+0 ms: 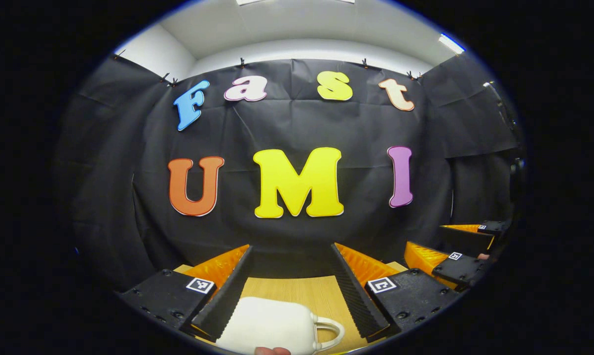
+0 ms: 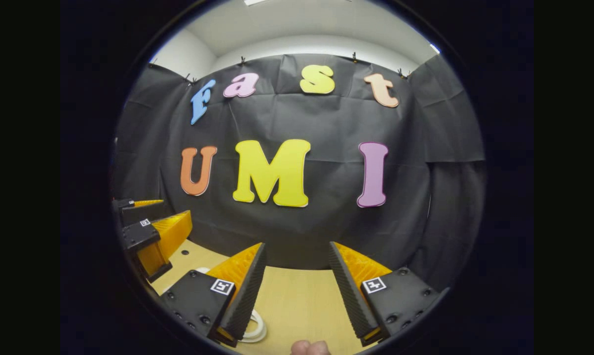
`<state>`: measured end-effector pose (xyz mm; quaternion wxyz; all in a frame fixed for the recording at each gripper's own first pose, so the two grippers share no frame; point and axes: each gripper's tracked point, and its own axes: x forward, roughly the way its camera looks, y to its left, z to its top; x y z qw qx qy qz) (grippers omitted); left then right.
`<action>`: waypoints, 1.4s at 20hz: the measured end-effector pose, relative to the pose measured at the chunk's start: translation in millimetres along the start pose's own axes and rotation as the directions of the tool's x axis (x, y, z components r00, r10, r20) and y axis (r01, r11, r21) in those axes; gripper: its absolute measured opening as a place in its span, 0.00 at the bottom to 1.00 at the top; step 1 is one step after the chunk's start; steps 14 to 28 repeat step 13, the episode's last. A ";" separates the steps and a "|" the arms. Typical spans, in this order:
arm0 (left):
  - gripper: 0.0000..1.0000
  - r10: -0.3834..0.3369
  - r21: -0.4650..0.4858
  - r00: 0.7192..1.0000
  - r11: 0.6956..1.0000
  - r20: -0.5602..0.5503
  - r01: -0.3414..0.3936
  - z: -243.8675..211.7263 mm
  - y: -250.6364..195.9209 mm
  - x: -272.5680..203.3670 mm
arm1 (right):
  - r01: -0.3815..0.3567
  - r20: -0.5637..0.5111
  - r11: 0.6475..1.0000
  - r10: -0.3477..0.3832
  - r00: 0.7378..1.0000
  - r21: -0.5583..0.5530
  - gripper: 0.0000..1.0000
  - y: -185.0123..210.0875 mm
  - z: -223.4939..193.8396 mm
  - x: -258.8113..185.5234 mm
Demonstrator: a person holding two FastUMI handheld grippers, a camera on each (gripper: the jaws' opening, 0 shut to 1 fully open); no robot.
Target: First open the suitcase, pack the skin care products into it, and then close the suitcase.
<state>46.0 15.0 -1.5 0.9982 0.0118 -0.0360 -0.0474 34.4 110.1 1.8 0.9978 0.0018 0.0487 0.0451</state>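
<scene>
A small white suitcase [image 1: 272, 328] lies shut on the wooden table [image 1: 297, 291], low in the left gripper view, with its handle [image 1: 329, 333] turned to the right. My left gripper [image 1: 292, 247] hangs just above it, open, one finger on either side of the case and neither pressing on it. My right gripper [image 2: 297, 245] is open over bare table with nothing between its fingers. In the right gripper view a bit of the white handle [image 2: 255, 328] peeks out beside the left finger.
The two grippers are held side by side: the right gripper [image 1: 425, 236] shows at the right edge of the left gripper view, the left gripper [image 2: 176, 208] at the left edge of the right gripper view. Black cloth walls close the table's far side. Fingertips [image 2: 309, 347] show at the bottom.
</scene>
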 end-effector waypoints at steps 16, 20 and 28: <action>0.96 -0.007 -0.049 0.996 0.999 -0.091 0.003 -24.2 2.7 -2.3 | 0.013 0.011 1.000 -0.012 1.000 -0.003 0.75 -0.7 -2.1 -7.3; 0.96 -0.007 -0.049 0.996 0.999 -0.091 0.003 -24.2 2.7 -2.3 | 0.013 0.011 1.000 -0.012 1.000 -0.003 0.75 -0.7 -2.1 -7.3; 0.96 -0.007 -0.049 0.996 0.999 -0.091 0.003 -24.2 2.7 -2.3 | 0.013 0.011 1.000 -0.012 1.000 -0.003 0.75 -0.7 -2.1 -7.3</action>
